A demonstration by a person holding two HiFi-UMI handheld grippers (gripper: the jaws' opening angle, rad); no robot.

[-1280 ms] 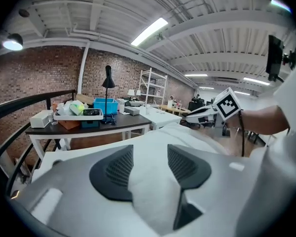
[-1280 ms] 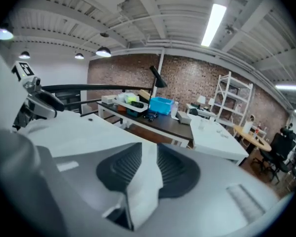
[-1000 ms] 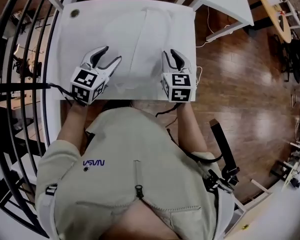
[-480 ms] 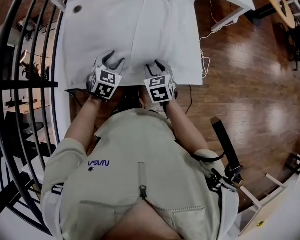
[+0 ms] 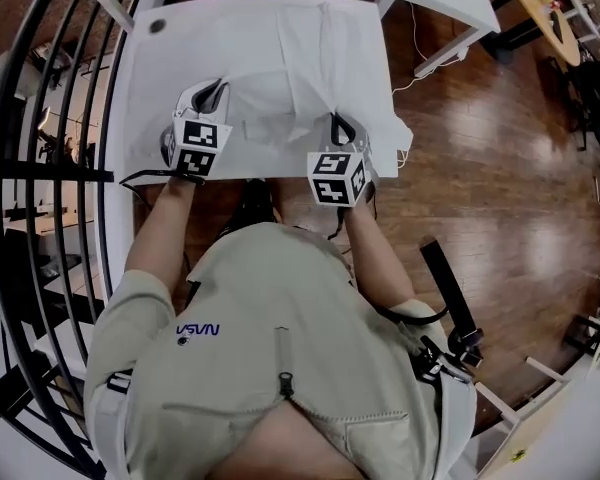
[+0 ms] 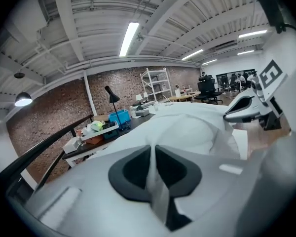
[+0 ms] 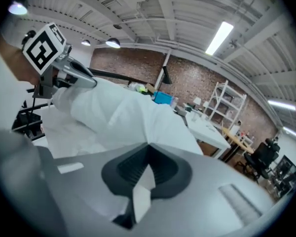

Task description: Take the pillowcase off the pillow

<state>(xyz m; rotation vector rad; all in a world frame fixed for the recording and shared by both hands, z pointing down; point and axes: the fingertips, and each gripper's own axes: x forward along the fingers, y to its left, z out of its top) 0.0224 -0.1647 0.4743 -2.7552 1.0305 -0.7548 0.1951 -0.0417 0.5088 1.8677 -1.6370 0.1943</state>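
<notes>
Gripping, left: I read the left gripper (image 5: pixel 212 90) as clenched on the white pillowcase (image 5: pixel 310 58). Its jaws have just been closing, and in the left gripper view a thin pleat of cloth stands pinched between the dark pads (image 6: pixel 128 174)
Gripping, right: the right gripper (image 5: pixel 340 126) is clamped as well. Its jaws have just been closing, and in the right gripper view I see a pointed tab of white fabric caught where they meet
Pillowcase: it lies spread over most of the white table (image 5: pixel 145 98) and reaches the right-hand edge. Creases run from the right gripper's pinch up across the cloth
Pillow: I cannot separate it from its cover. I only see a rounded swell under the cloth ahead of the left gripper (image 6: pixel 192 132)
Spacing: both grippers sit along the near edge of the cloth, well apart. The left one is towards the left side and the right one is at the near right corner, a little closer to the person
Cross-check: each gripper view shows the other gripper biting the same sheet
Person: a pale jacket (image 5: pixel 280 368) fills the lower half of the head view, with both forearms stretched towards the table
Surroundings: a wooden floor (image 5: pixel 480 168) lies to the right and a black railing (image 5: pixel 40 168) curves down the left
</notes>
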